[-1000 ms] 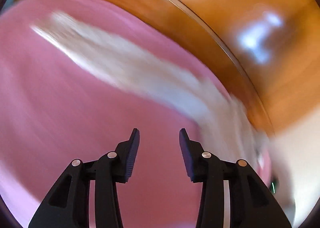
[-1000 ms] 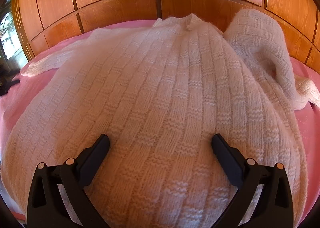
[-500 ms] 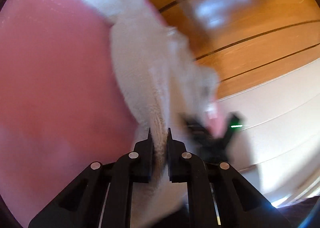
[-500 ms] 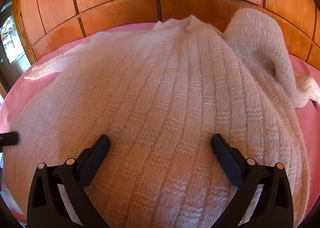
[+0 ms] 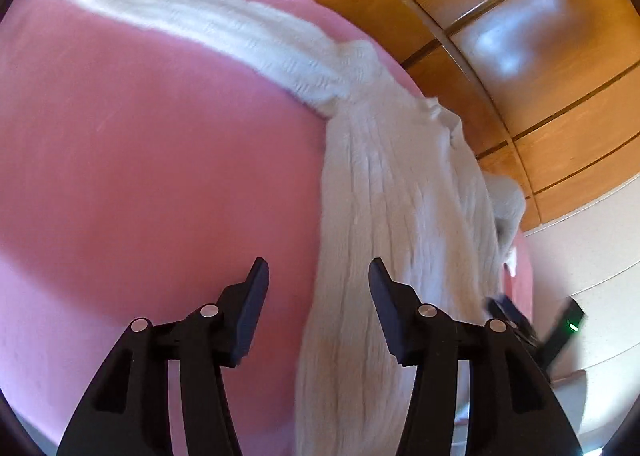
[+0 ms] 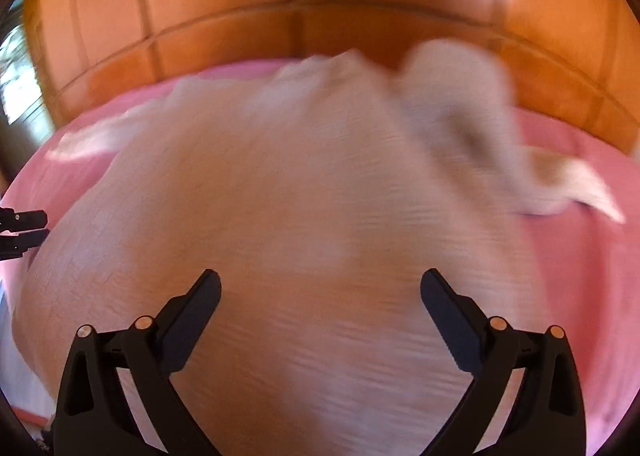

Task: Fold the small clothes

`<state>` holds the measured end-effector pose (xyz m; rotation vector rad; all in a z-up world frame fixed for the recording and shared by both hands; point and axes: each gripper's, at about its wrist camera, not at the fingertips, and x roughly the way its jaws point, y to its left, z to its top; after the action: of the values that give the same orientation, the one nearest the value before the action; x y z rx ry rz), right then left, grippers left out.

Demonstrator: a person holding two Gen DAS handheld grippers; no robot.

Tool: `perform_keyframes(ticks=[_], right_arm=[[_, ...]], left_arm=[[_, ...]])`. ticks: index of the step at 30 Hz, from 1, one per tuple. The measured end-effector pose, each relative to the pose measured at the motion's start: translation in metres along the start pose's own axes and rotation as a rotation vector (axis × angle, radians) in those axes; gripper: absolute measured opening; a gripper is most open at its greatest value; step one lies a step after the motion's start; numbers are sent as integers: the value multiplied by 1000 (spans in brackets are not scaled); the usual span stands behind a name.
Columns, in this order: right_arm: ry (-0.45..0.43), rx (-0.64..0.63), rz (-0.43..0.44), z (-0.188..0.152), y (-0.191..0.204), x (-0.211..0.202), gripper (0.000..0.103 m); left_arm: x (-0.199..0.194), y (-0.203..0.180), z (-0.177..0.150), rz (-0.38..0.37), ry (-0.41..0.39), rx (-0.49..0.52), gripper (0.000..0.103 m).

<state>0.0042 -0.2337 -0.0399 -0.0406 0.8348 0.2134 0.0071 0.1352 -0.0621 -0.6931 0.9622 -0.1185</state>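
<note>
A cream knitted sweater (image 6: pixel 300 196) lies spread on a pink bed cover (image 5: pixel 140 156). In the left wrist view the sweater (image 5: pixel 392 196) runs from the far left sleeve (image 5: pixel 180 12) down to the near edge. My left gripper (image 5: pixel 318 276) is open, straddling the sweater's left side edge near the hem, holding nothing. My right gripper (image 6: pixel 320 288) is open wide above the sweater's lower body; this view is blurred. The right sleeve (image 6: pixel 460 96) is bunched at the far right. The left gripper's fingers (image 6: pixel 22 220) show at the left edge of the right wrist view.
A wooden panelled headboard (image 6: pixel 320 8) stands behind the bed. A white wall (image 5: pixel 592 256) is at the right of the left wrist view. The right gripper (image 5: pixel 532 324) with a green light shows beyond the sweater there.
My left gripper, shut on the sweater's edge half a second ago, has opened and let it go. The right wrist view has pulled back and is now blurred by motion.
</note>
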Motion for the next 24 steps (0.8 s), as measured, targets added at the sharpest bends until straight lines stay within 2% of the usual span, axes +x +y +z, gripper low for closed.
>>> perform_keyframes(ticks=[3, 5, 6, 7, 8, 9, 11, 13, 14, 16, 17, 20, 21, 23, 24], right_arm=[[9, 154, -76, -5, -58, -16, 93], [61, 230, -78, -14, -83, -14, 86], [110, 272, -43, -22, -93, -9, 82], [142, 296, 4, -30, -96, -5, 63], [166, 309, 48, -33, -93, 0, 48], [153, 290, 47, -37, -88, -1, 45], [153, 249, 84, -37, -75, -6, 10], [135, 240, 105, -31, -76, -22, 8], [96, 237, 110, -26, -80, -38, 7], [69, 225, 72, -25, -85, -55, 5], [73, 208, 38, -25, -88, -56, 5], [180, 149, -48, -42, -84, -27, 5], [200, 135, -57, -45, -82, -19, 5], [187, 109, -86, -48, -72, -16, 5], [184, 122, -57, -47, -71, -18, 7]], left_arm=[[17, -3, 7, 1, 32, 22, 51], [27, -6, 4, 15, 45, 54, 51], [33, -12, 5, 36, 38, 80, 50], [37, -16, 6, 51, 34, 100, 44], [40, -19, 6, 57, 37, 123, 17], [45, -22, 5, 69, 49, 142, 9], [42, -27, 3, 73, 25, 158, 4], [23, -31, -1, 55, -22, 170, 4], [8, -36, -3, 52, -56, 180, 4], [-5, -36, -6, 90, -83, 191, 4], [-5, -35, -8, 117, -78, 199, 4], [28, -32, -22, 305, -1, 282, 5], [35, -34, -26, 348, -10, 306, 7], [34, -41, -26, 389, -21, 312, 10], [32, -46, -24, 403, -30, 300, 15]])
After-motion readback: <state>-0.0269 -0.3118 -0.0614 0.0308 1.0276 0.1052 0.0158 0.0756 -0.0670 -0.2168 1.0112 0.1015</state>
